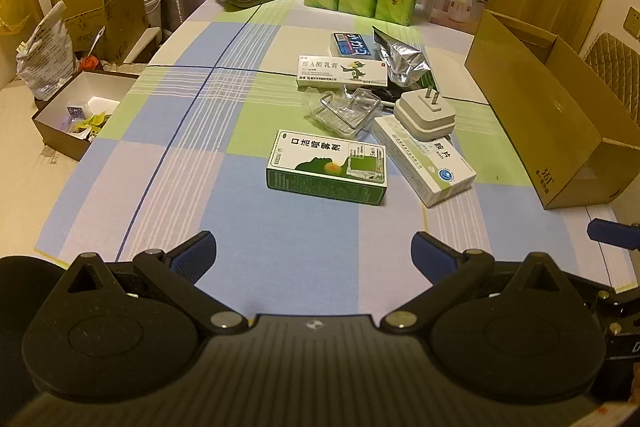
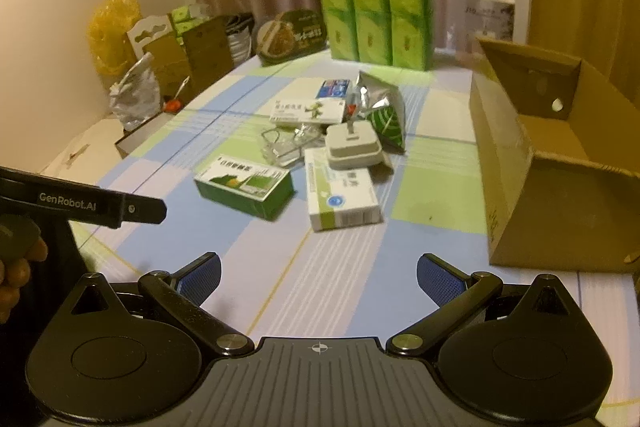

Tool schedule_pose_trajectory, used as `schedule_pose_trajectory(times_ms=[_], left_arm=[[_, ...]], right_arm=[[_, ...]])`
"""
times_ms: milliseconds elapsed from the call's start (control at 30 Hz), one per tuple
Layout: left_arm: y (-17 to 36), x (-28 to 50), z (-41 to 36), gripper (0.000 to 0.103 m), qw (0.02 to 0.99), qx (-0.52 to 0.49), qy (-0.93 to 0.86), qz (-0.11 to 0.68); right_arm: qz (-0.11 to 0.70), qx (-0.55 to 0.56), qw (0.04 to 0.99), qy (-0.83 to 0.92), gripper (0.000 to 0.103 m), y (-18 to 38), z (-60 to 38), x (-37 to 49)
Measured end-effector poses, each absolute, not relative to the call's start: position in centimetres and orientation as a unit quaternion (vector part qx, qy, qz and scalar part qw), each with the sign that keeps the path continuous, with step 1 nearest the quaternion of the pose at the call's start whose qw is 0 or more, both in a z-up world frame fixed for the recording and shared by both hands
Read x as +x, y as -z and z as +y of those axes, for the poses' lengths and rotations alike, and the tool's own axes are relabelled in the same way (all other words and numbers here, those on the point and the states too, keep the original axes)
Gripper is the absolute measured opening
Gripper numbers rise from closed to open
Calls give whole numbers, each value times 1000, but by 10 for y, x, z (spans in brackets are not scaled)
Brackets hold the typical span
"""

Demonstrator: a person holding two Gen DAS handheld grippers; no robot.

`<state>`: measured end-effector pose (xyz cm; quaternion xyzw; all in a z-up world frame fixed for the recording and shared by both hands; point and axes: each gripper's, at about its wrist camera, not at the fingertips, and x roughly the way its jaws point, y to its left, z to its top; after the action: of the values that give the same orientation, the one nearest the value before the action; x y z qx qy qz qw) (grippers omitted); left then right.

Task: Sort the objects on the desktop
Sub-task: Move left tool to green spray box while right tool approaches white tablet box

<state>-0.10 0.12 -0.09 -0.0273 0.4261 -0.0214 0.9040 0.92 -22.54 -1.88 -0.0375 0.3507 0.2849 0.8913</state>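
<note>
Both grippers hang over the near edge of a checked tablecloth (image 1: 160, 163), each with its jaws spread as wide as they go and nothing between them. The left gripper (image 1: 314, 253) points at a green box (image 1: 326, 169) lying flat in the middle of the table. Just right of it lies a white box (image 1: 424, 163) with a white plug adapter (image 1: 424, 115) resting on its far end. Behind these sit a clear plastic tray (image 1: 346, 111), a long white ointment box (image 1: 342, 71), a small blue packet (image 1: 354, 45) and a crumpled foil bag (image 1: 404, 61) (all close together in one loose heap). An open cardboard box (image 2: 552, 163) stands at the right, well apart from the heap. The right gripper (image 2: 318, 277) faces the same pile, and a green tissue pack (image 2: 374, 13) stands at the far end
</note>
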Motion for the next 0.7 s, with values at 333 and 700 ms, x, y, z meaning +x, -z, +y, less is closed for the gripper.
schedule_pose_trajectory(times_ms=[333,700], left_arm=[[-4,2,2,102,907,-23,36,419],[-7,6,3,102,910,-31,4,414]], right_arm=[[366,-38,882,-293,101,22,-224,15],[379,-47,878,-287,101,25,-223,21]])
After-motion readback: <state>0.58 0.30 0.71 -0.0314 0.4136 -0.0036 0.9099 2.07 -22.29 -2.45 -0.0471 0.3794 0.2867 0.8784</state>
